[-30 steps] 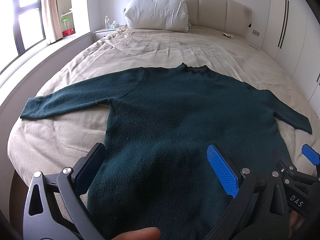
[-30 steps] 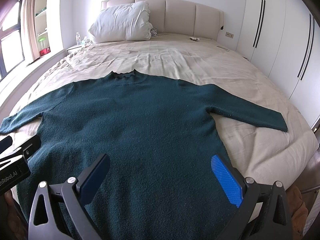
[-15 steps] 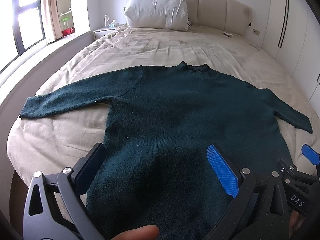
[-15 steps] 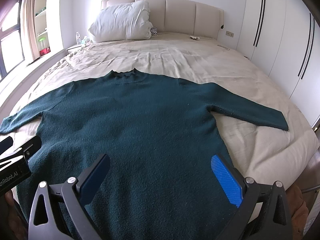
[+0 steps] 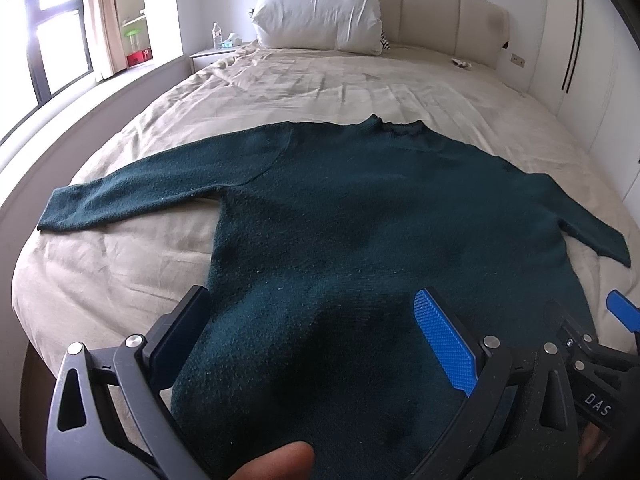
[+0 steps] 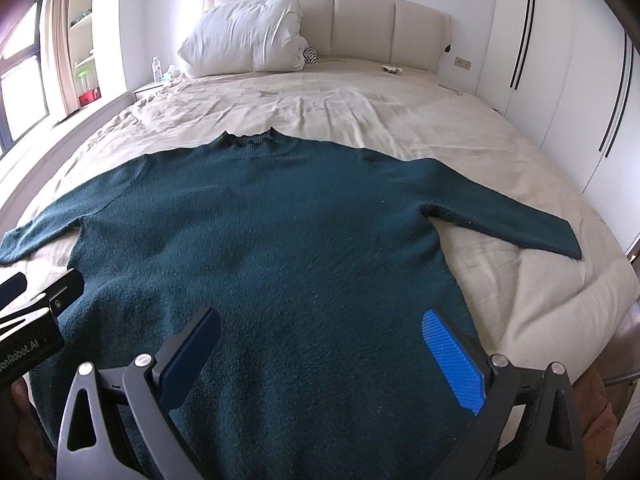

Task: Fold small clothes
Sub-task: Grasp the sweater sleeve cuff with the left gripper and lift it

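Observation:
A dark green knit sweater (image 5: 360, 216) lies flat on the beige bed (image 5: 320, 88), collar away from me and both sleeves spread out; it also shows in the right wrist view (image 6: 280, 232). My left gripper (image 5: 316, 332) is open and empty, just above the sweater's lower left part near the hem. My right gripper (image 6: 320, 352) is open and empty above the lower right part. The right gripper's fingertip (image 5: 622, 308) shows at the right edge of the left wrist view. The hem is hidden below both views.
A white pillow (image 5: 320, 12) leans on the padded headboard (image 6: 360, 16). A nightstand with a water bottle (image 5: 216, 35) stands at the far left by the window. White wardrobe doors (image 6: 560, 60) line the right side. Bare bedsheet (image 6: 540, 288) lies beside each sleeve.
Both grippers have drawn back very slightly toward the foot of the bed. The sweater has not moved and both jaws stay open.

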{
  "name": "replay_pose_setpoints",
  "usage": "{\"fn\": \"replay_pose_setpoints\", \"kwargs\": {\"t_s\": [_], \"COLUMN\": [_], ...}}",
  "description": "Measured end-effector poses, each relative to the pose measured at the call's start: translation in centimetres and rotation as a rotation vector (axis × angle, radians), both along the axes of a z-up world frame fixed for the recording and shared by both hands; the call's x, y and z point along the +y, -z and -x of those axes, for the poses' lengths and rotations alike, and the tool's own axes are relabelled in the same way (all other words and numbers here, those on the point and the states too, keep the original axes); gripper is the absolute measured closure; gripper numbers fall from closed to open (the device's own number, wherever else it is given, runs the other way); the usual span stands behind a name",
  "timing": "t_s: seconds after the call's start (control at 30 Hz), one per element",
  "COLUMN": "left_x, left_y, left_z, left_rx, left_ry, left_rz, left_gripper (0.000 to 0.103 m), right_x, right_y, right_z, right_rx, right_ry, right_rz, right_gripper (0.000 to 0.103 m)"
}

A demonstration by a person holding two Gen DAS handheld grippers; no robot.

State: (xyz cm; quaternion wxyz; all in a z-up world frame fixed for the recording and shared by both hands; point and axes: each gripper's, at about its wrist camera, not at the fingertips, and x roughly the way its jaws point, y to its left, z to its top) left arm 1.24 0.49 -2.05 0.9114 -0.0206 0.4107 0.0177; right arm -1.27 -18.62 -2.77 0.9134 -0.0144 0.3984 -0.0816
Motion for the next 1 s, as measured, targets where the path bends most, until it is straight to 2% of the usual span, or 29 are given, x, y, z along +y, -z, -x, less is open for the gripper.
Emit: {"fn": "replay_pose_setpoints", "kwargs": {"t_s": [0.1,0.2,0.3,0.4,0.53,0.63,0.7,0.73,0.83,0.9,1.0], "left_x": [0.6,2.6,6.5,12.1,20.3,26.7,32.2,34.6,40.0,42.2,43.3], "left_y": [0.3,0.3,-0.4,-1.4,-2.8,-2.0,-0.5,0.4,3.6,5.3,7.7], "left_z": [-0.3,-0.3,-1.1,-2.3,-2.4,-3.0,-2.3,-2.0,-1.6,-1.6,-1.9], "left_rx": [0.006,-0.001,0.002,-0.044,-0.233,-0.207,-0.257,-0.288,-0.302,-0.302,-0.289], "left_ry": [0.016,0.028,0.011,-0.026,-0.183,-0.281,-0.453,-0.507,-0.68,-0.751,-0.808], "left_rz": [0.028,0.095,0.229,0.4,0.519,0.67,0.837,0.919,1.099,1.175,1.252], "left_gripper": [0.0,0.0,0.0,0.0,0.0,0.0,0.0,0.0,0.001,0.001,0.001], "right_x": [0.0,-0.2,-0.5,-0.4,0.5,1.1,1.5,1.7,2.7,3.4,4.1], "right_y": [0.1,0.1,0.0,0.0,-0.4,-0.7,-0.7,-0.6,-0.3,-0.1,0.3], "right_z": [-0.4,-1.1,-2.0,-3.3,-4.6,-5.4,-6.0,-6.3,-7.0,-7.4,-8.0], "right_rx": [0.016,0.029,0.048,0.072,0.078,0.081,0.094,0.104,0.131,0.142,0.16], "right_ry": [-0.006,-0.018,-0.028,-0.046,-0.082,-0.109,-0.12,-0.125,-0.146,-0.159,-0.171], "right_rz": [-0.014,-0.048,-0.108,-0.19,-0.255,-0.318,-0.347,-0.356,-0.354,-0.341,-0.338], "right_gripper": [0.0,0.0,0.0,0.0,0.0,0.001,0.005,0.006,0.008,0.008,0.008]}}
